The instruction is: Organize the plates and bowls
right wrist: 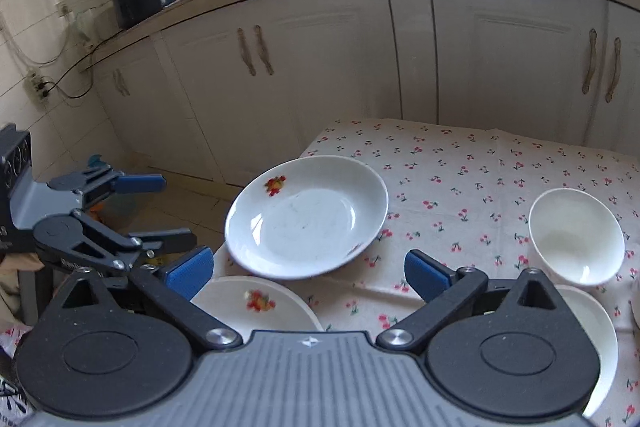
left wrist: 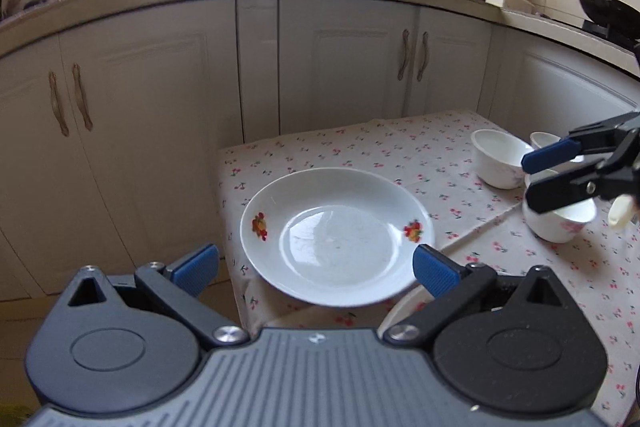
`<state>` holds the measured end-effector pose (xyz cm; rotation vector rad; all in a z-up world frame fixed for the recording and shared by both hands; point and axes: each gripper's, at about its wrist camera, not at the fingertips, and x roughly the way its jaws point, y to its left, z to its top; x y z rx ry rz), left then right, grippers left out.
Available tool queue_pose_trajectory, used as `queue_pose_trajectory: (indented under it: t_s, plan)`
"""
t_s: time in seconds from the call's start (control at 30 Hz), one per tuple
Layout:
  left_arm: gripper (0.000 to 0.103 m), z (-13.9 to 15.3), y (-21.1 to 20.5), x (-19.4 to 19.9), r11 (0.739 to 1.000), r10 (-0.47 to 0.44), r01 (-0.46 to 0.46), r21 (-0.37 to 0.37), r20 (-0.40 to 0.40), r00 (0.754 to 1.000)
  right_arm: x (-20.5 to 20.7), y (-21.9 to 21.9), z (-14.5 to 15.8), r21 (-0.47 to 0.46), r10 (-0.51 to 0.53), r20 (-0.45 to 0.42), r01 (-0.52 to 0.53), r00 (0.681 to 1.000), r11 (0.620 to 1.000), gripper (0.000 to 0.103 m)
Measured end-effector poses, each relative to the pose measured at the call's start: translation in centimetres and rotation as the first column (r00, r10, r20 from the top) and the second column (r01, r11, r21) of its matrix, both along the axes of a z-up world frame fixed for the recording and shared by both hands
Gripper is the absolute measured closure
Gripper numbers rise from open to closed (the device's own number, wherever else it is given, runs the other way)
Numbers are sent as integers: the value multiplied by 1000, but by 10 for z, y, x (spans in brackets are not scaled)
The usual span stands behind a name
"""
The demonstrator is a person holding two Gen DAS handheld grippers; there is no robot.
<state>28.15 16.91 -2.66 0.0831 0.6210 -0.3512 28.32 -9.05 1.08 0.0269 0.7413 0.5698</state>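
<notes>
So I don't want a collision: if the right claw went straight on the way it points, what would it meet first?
Most likely the fruit-patterned plate, which lies dead ahead between the right claw's open fingers, at the near left corner of the cherry-print tablecloth. How far off is hard to judge.

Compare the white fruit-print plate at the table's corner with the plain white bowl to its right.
The white fruit-print plate is wide and shallow, the plain white bowl narrow and deep. The plate bears fruit decals on its rim; the bowl shows none. The plate overlaps a second plate; the bowl sits on the cloth. Both are white, upright and empty.
</notes>
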Motion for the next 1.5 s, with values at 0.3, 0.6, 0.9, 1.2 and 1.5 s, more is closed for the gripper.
queue_pose_trajectory:
  t_s: [0.3, 0.6, 0.9, 1.2, 1.5]
  plan:
    - [1, -23, 7, 49, 1000, -16, 16, -2, -78, 997, 64, 16, -25, 25, -60, -126, 64, 990, 998, 16]
    - [9, -39, 11, 84, 996, -19, 3, -94, -175, 984, 107, 27, -58, 9, -162, -273, 171, 948, 985, 33]
    - [17, -46, 15, 103, 990, -18, -16, -139, -236, 972, 121, 26, -73, 40, -175, -353, 202, 919, 979, 37]
    - [32, -52, 18, 113, 985, -26, -22, -169, -277, 961, 125, 27, -79, 50, -177, -378, 211, 909, 976, 50]
    - [32, -55, 17, 123, 982, -24, -33, -188, -294, 955, 130, 29, -85, 51, -182, -395, 220, 901, 974, 53]
